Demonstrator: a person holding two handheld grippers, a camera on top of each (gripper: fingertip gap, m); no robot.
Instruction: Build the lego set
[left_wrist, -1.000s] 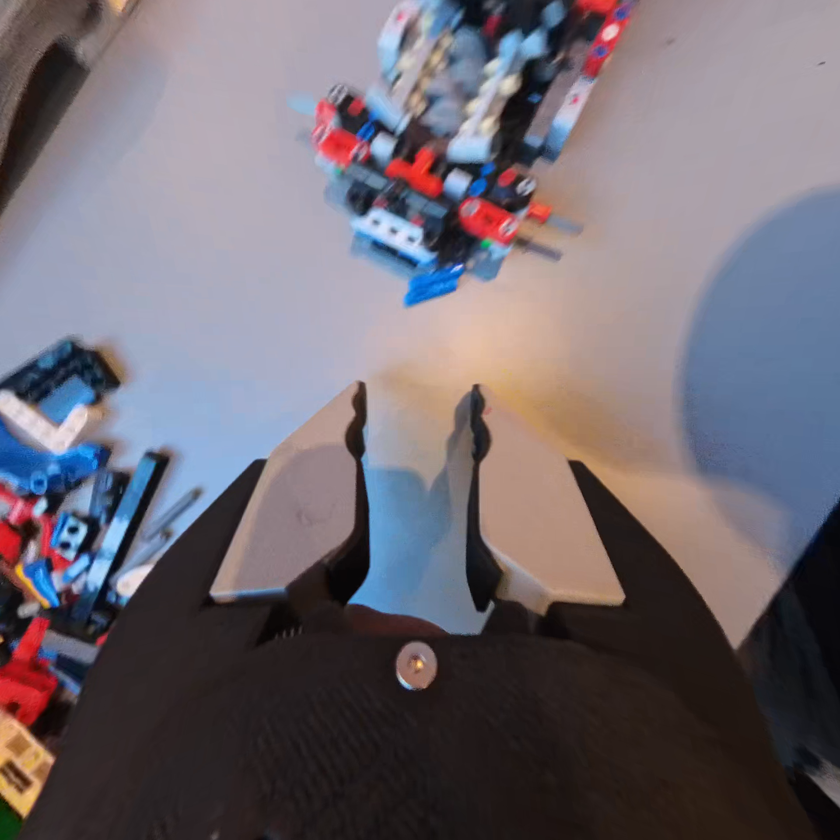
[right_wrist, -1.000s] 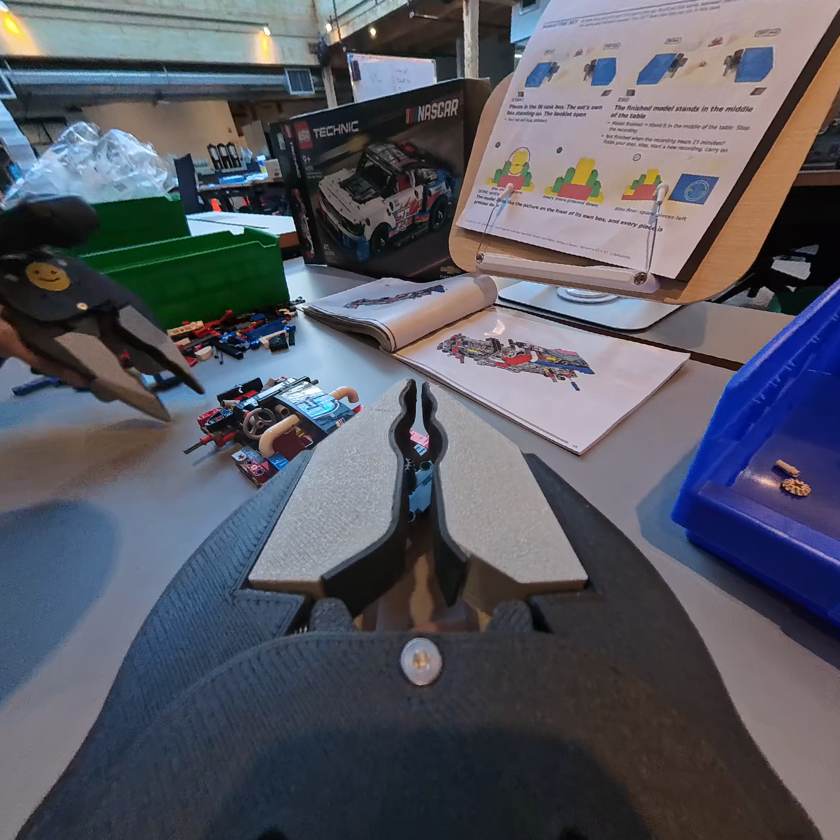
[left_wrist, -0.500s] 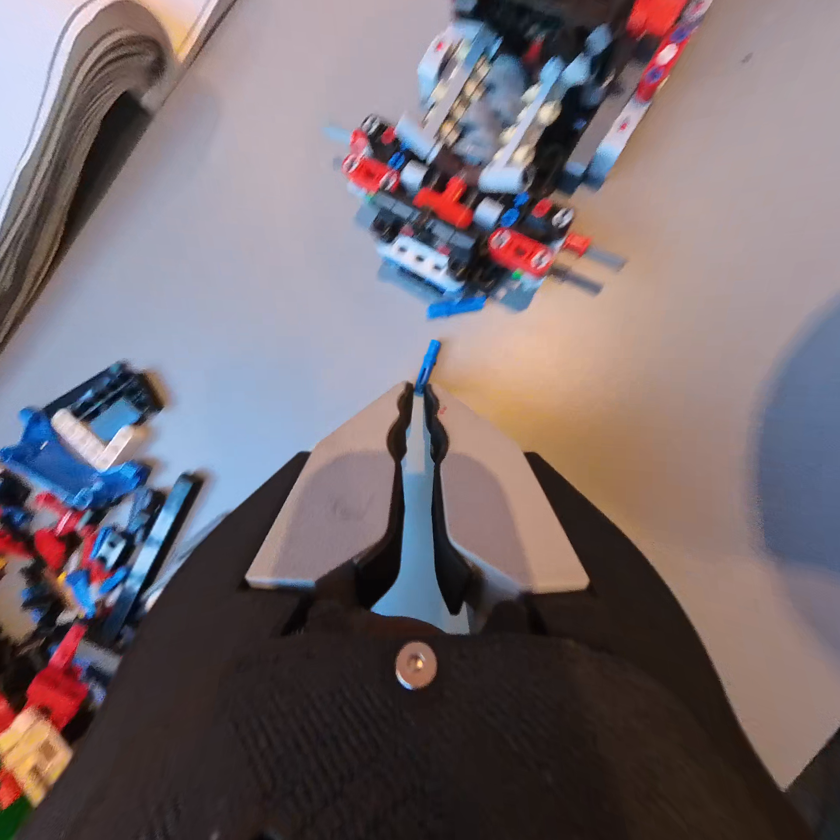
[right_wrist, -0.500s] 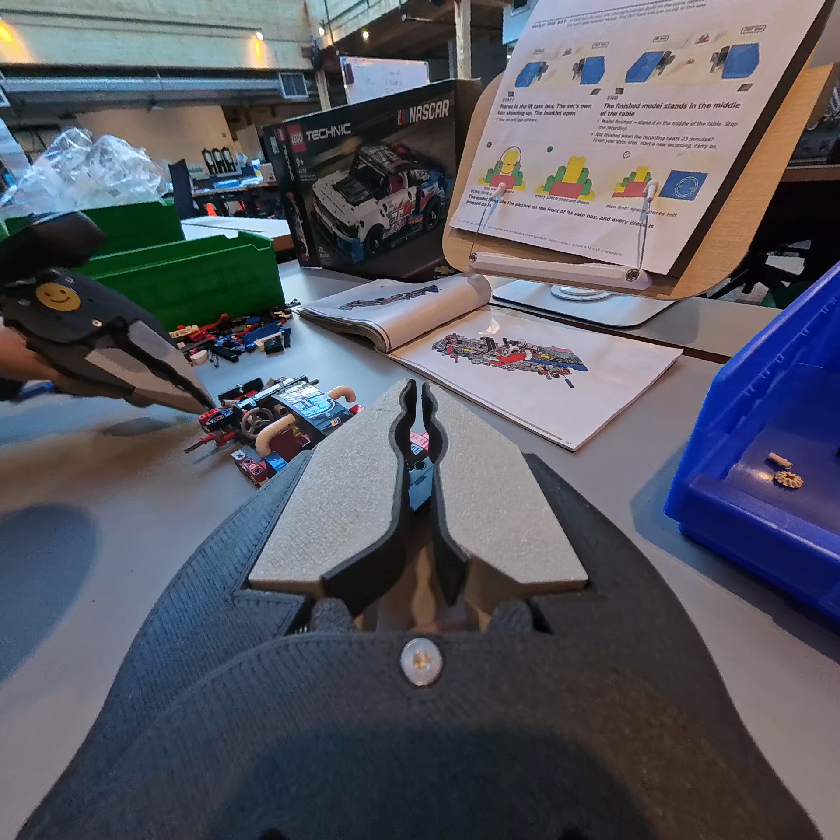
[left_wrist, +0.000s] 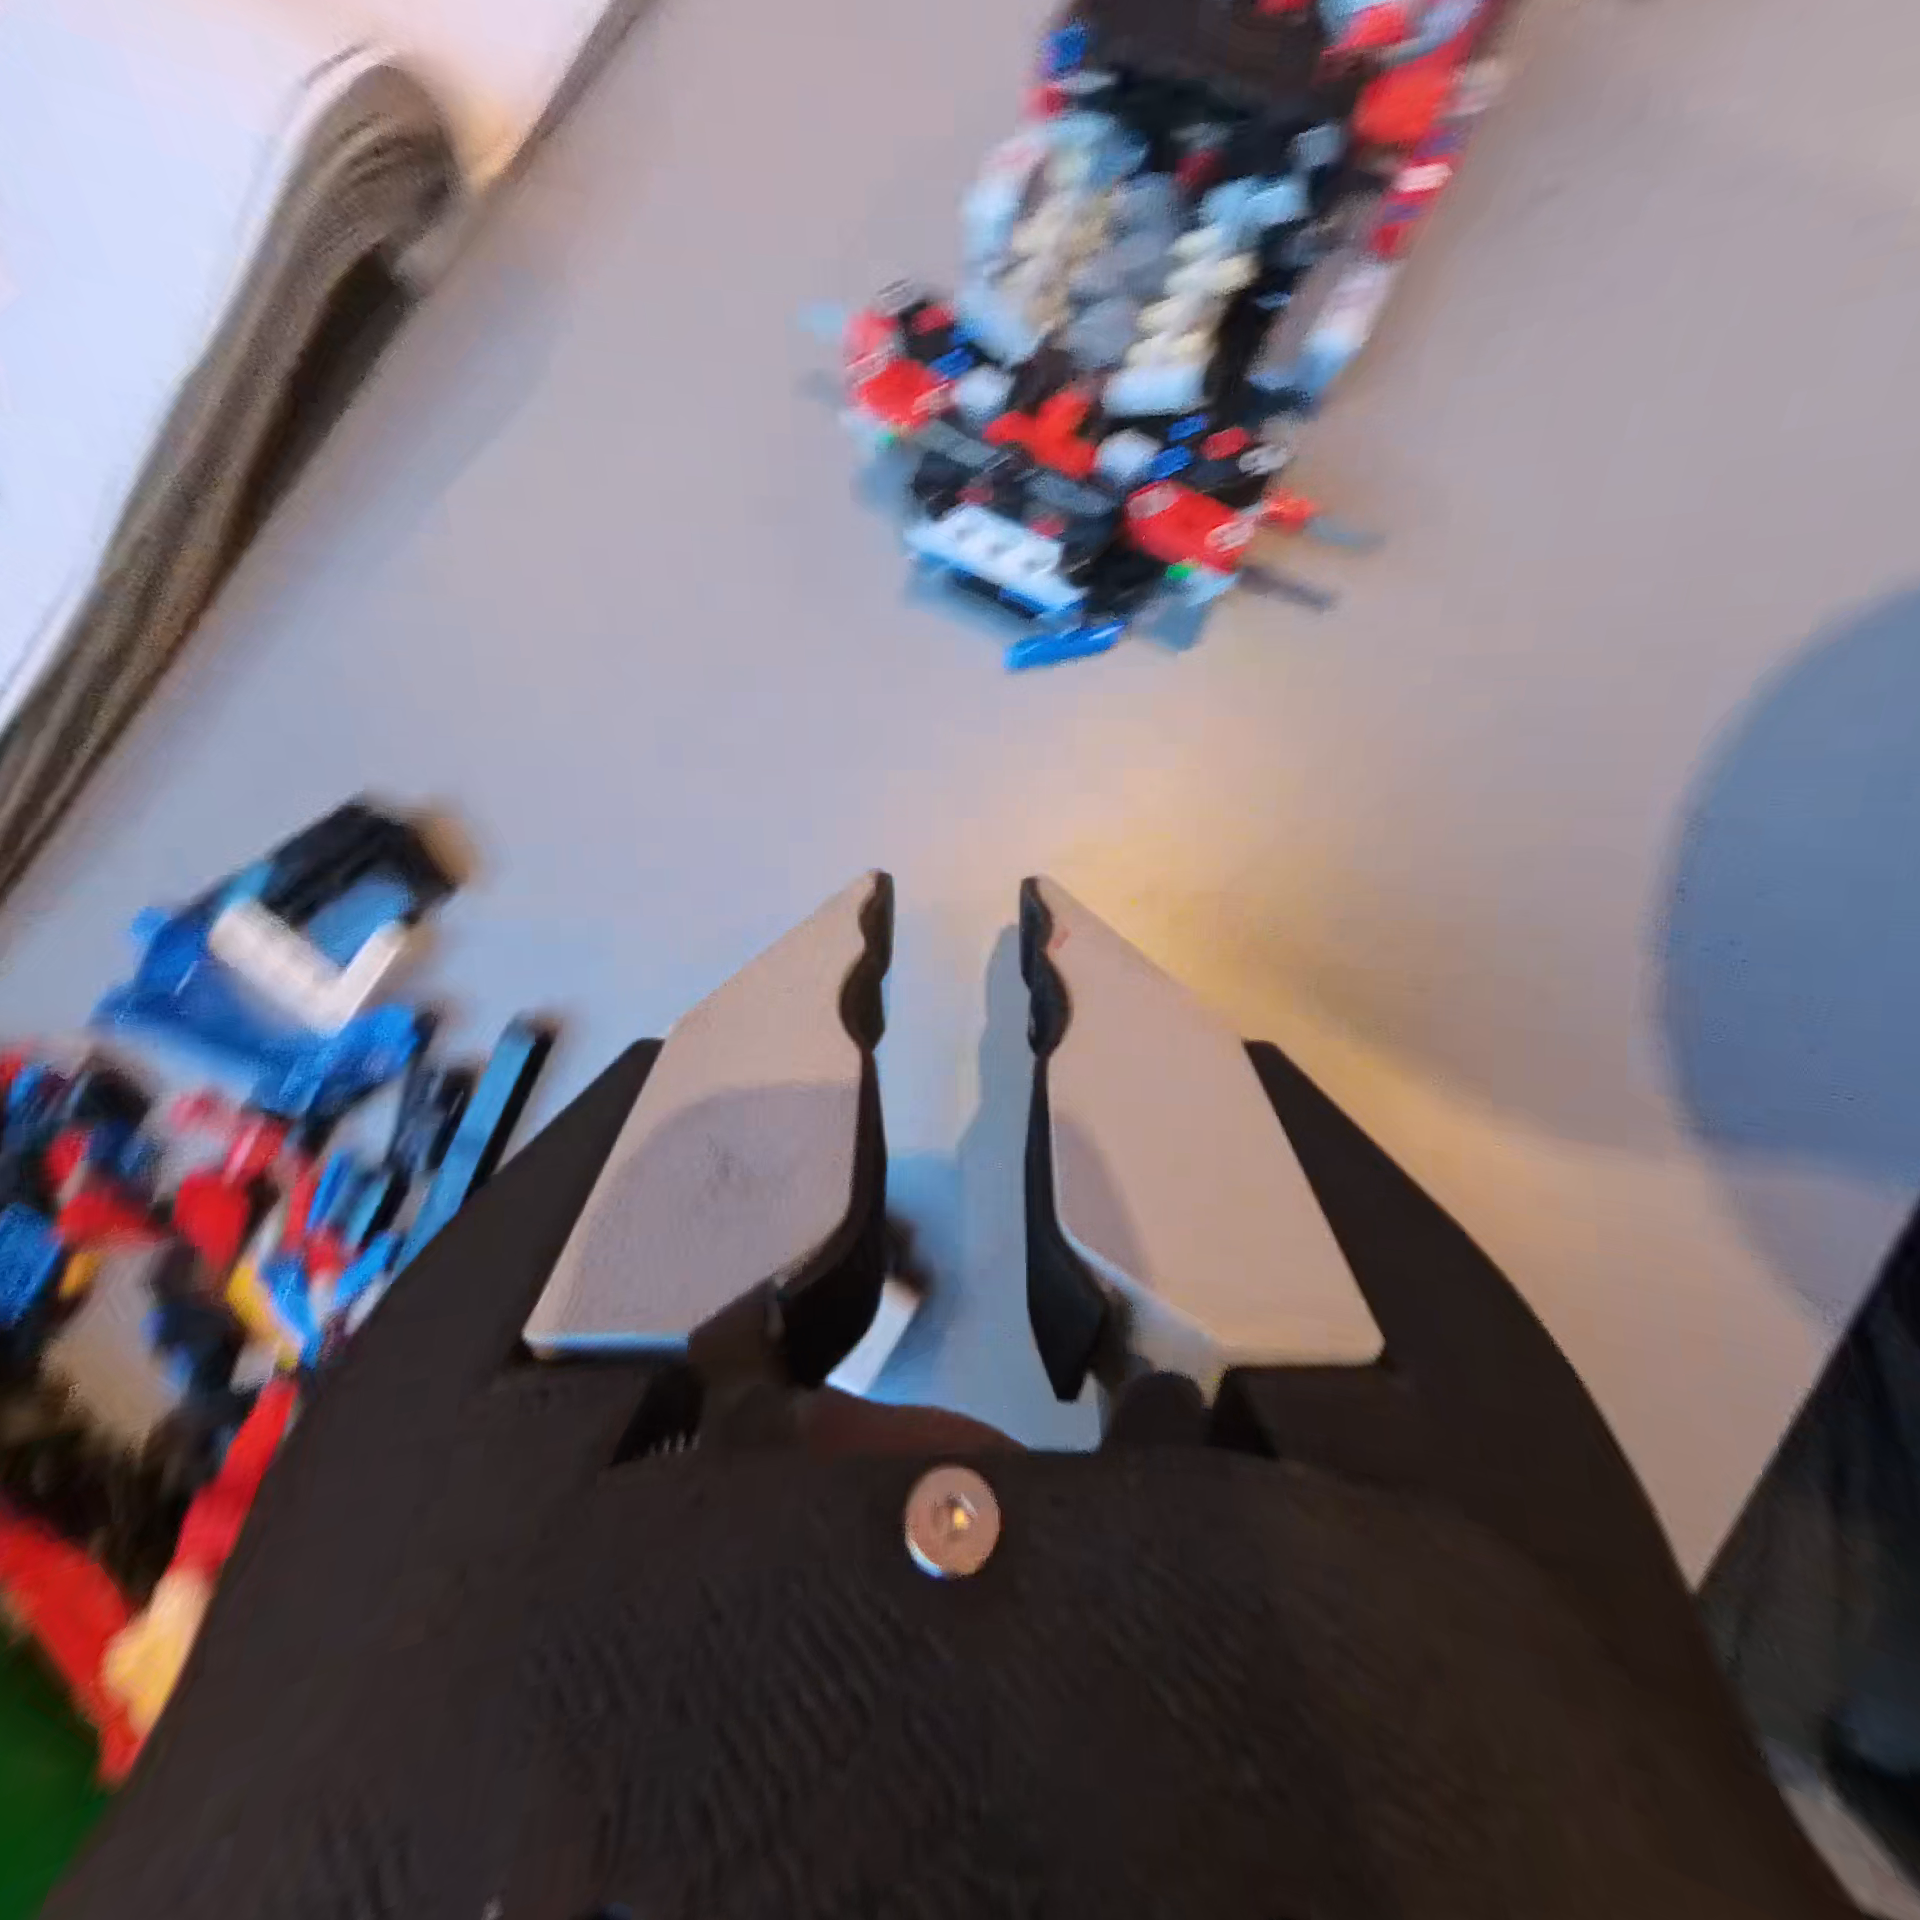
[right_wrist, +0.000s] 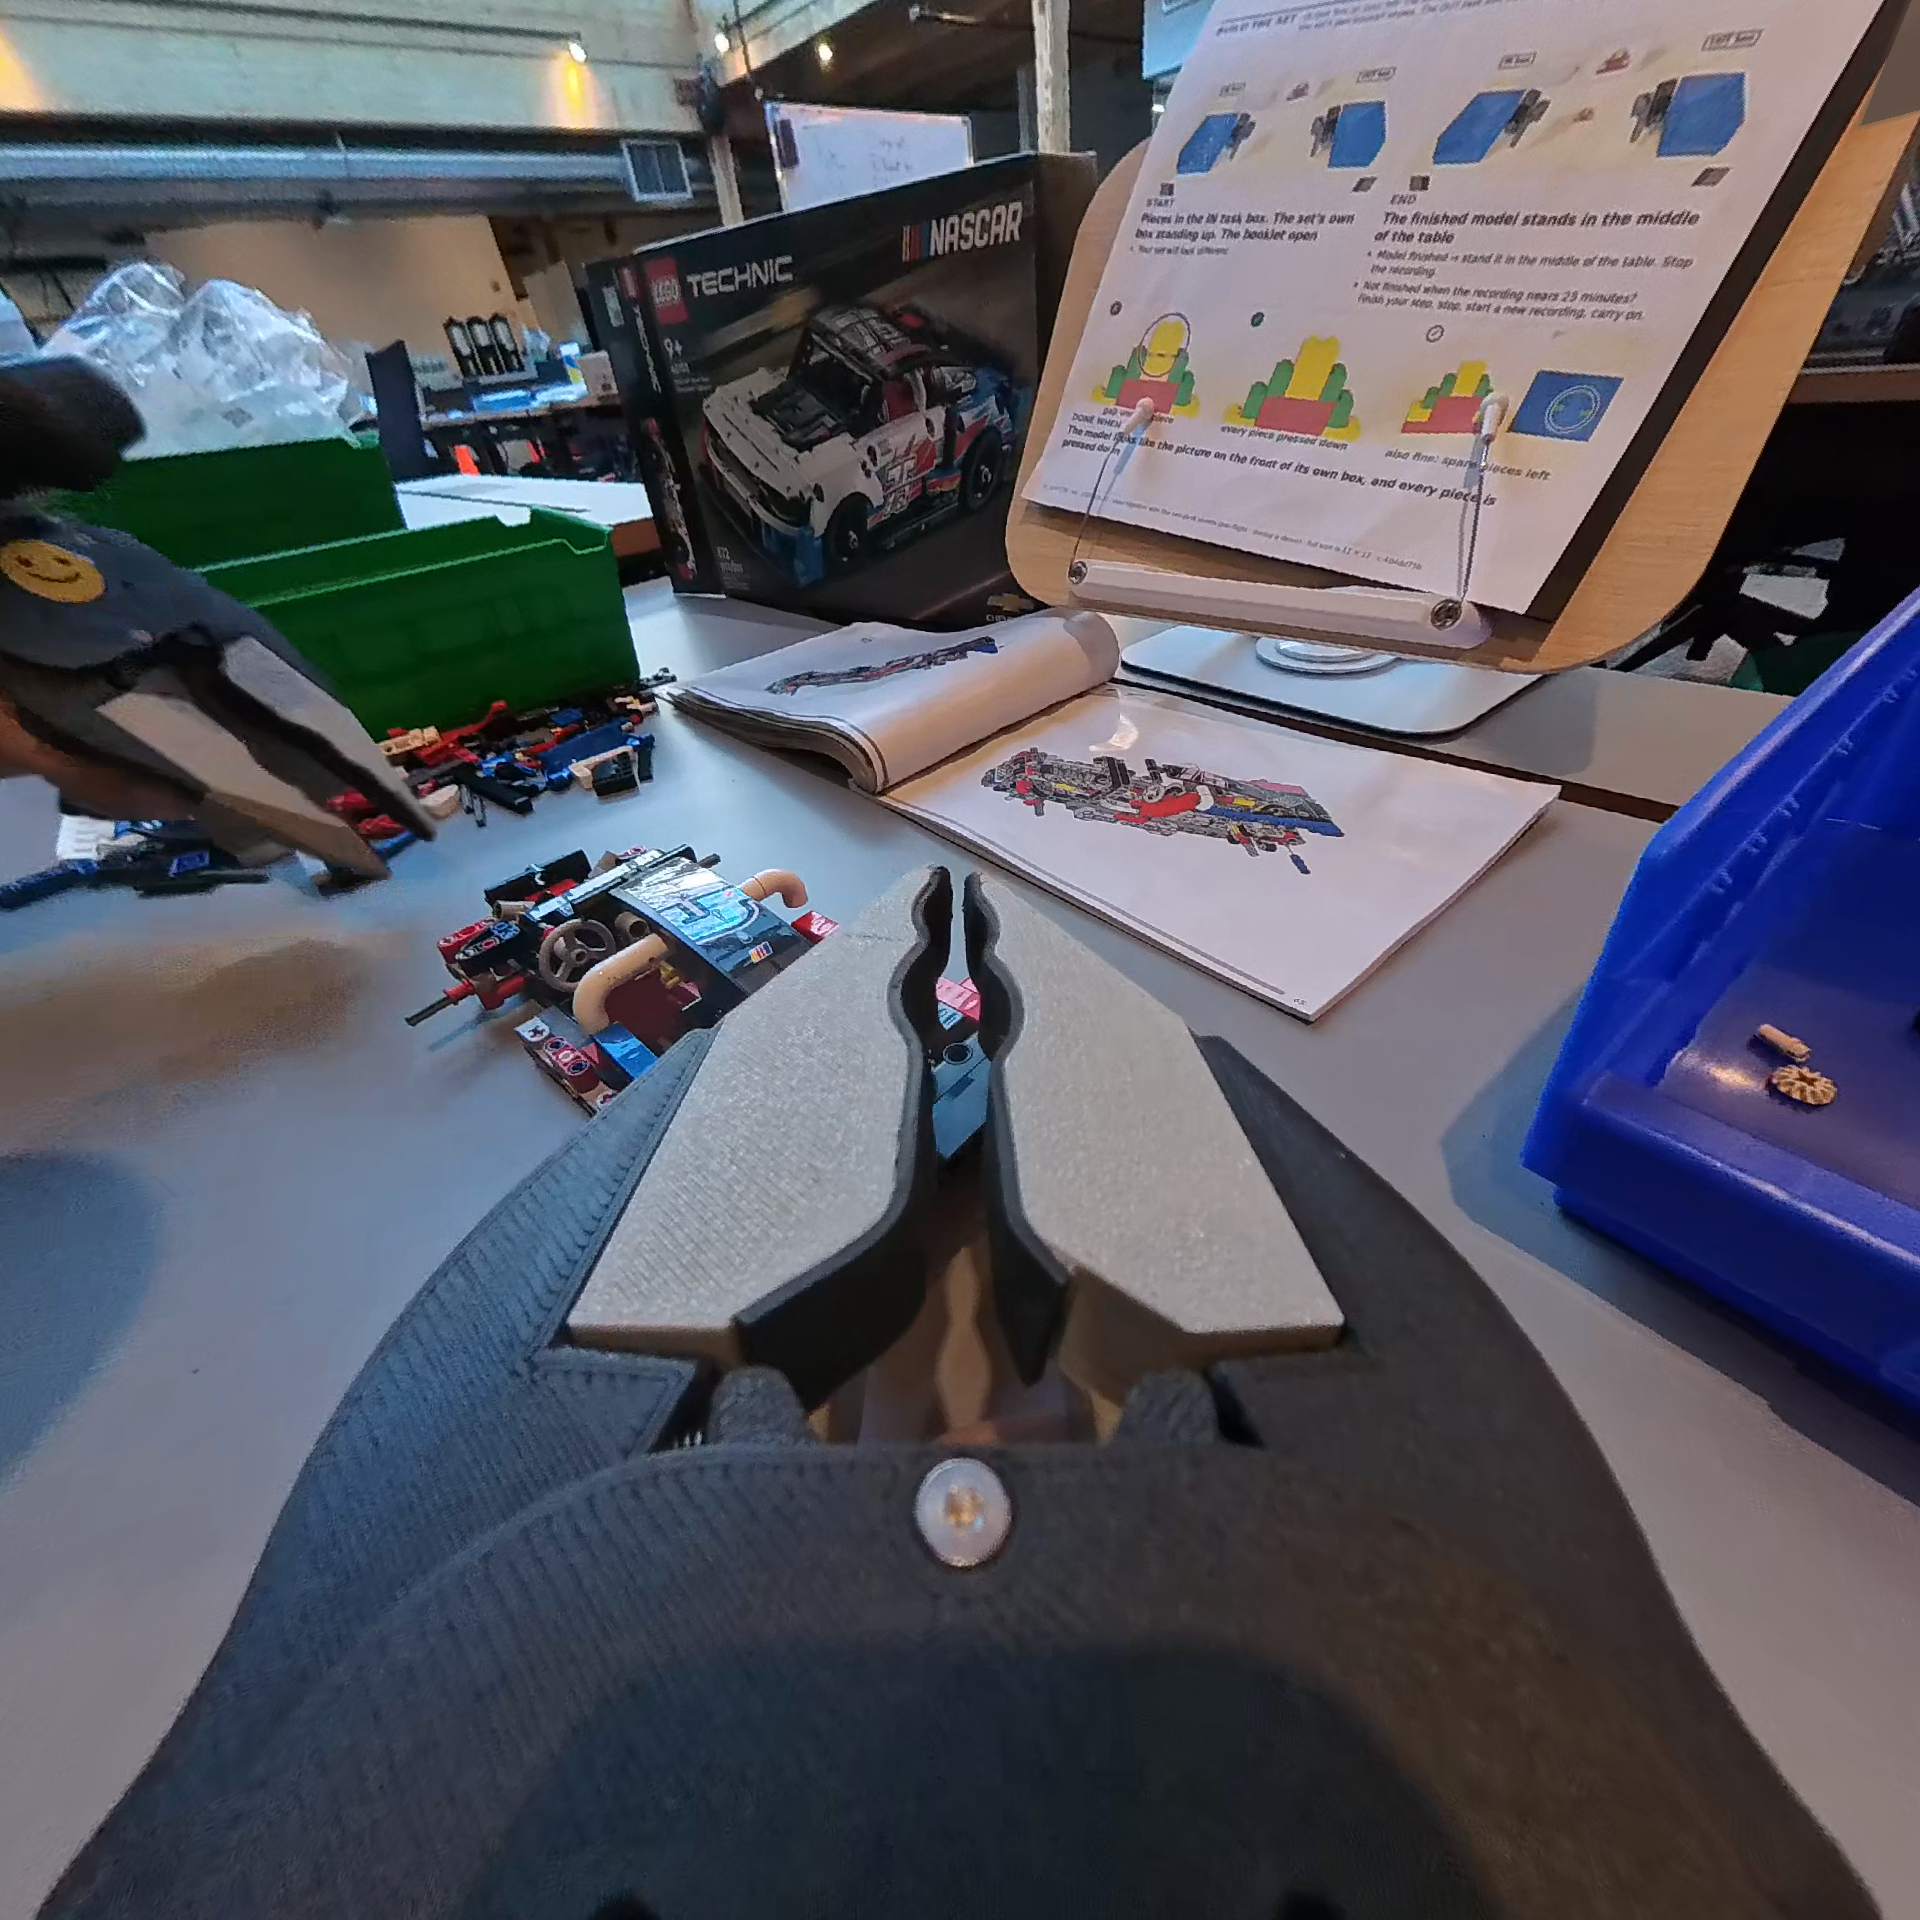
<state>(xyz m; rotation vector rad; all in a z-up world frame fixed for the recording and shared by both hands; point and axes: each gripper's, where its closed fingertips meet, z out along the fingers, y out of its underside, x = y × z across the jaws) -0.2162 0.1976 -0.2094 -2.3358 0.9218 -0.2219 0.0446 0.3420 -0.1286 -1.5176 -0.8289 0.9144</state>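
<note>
Since half a sec ago the left tongs (left_wrist: 956, 904) have parted: the thin blue pin that stuck out between the tips is gone from them, and the view has slid back so the model sits farther ahead. Now a clear gap shows between the tips w/ only bare counter (left_wrist: 644, 623) in it; they hold nothing.

Right tongs (right_wrist: 957, 902) are almost closed, a thin slit left. A small dark blue piece (right_wrist: 961, 1091) shows low in that slit, but can't tell if it's pinched or just lies behind.

The part-built car (right_wrist: 623, 945) lies on the counter ahead and a bit left of the right tongs, partly hidden by them; from the left tongs (right_wrist: 312, 821) it's ahead, slightly right. Loose parts pile (left_wrist: 208, 1122) is left of the left tongs, booklet (right_wrist: 1143, 800) beyond the right ones.

Handling, my guess: light, rigid plastic frame, but joints are press-fit, so pins and axles poking out can pop off if squeezed or twisted. Best hold looks like across the stiff side beams mid-body, not on the steering wheel, tan tubes or stub axles.

Long axis runs away from the left tongs, roughly along their line, tilted a little right. The end w/ red bits and protruding axles faces them; which end is the nose, can't tell.
</note>
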